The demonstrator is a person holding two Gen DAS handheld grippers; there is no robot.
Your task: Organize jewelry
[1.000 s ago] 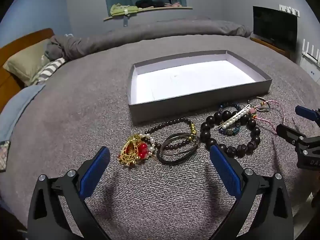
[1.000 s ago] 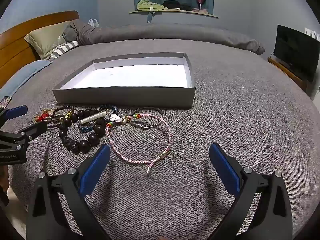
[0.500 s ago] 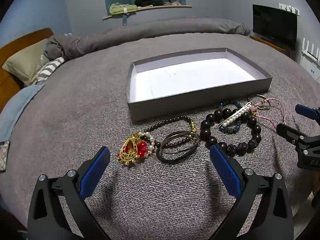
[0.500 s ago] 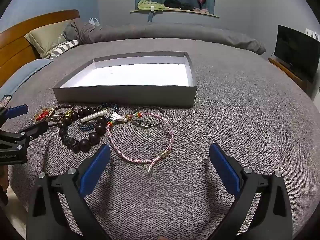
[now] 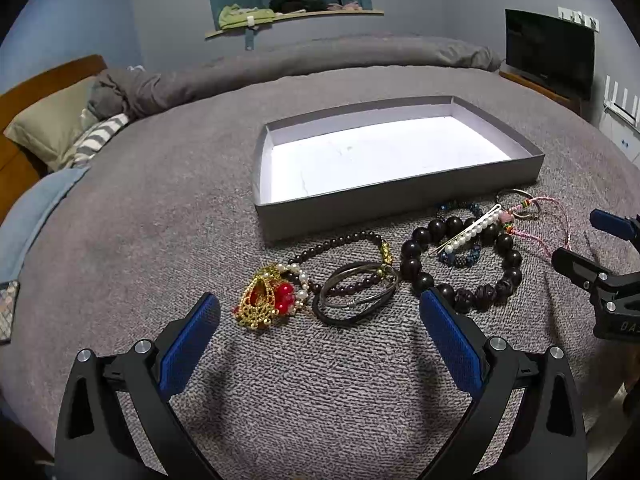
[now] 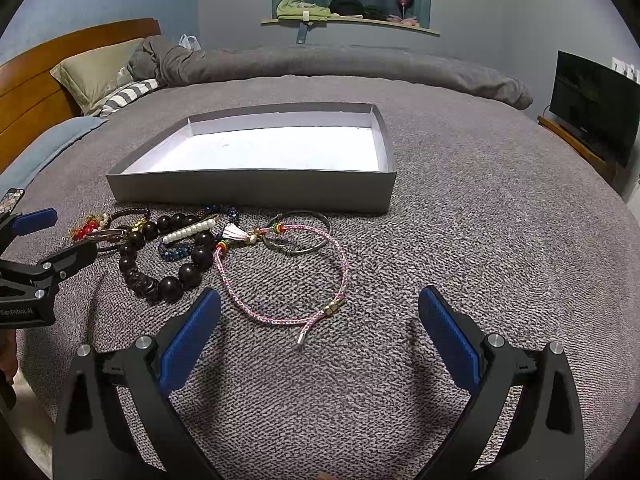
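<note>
A shallow grey box (image 5: 400, 200) (image 6: 256, 190) with a white floor lies on the grey bed cover, nothing inside it. In front of it lies jewelry: a gold and red brooch (image 5: 266, 298), dark thin bangles (image 5: 356, 290), a small-bead bracelet (image 5: 340, 242), a large dark bead bracelet (image 5: 460, 264) (image 6: 168, 260), a pearl hair clip (image 5: 470, 232) (image 6: 190, 232), a pink cord bracelet (image 6: 288, 276) and a metal ring bangle (image 6: 300, 234). My left gripper (image 5: 320, 320) is open, just short of the brooch and bangles. My right gripper (image 6: 320, 316) is open near the pink cord.
Pillows (image 5: 52, 128) and a wooden headboard (image 6: 48, 68) lie at the left. A rolled grey duvet (image 6: 340, 64) runs along the back. A dark screen (image 5: 548, 52) stands at the right. A phone (image 5: 8, 312) lies at the left edge of the bed.
Both grippers have drawn back slightly from the jewelry and tilted a little; the box and jewelry lie where they were. Both stay open.
</note>
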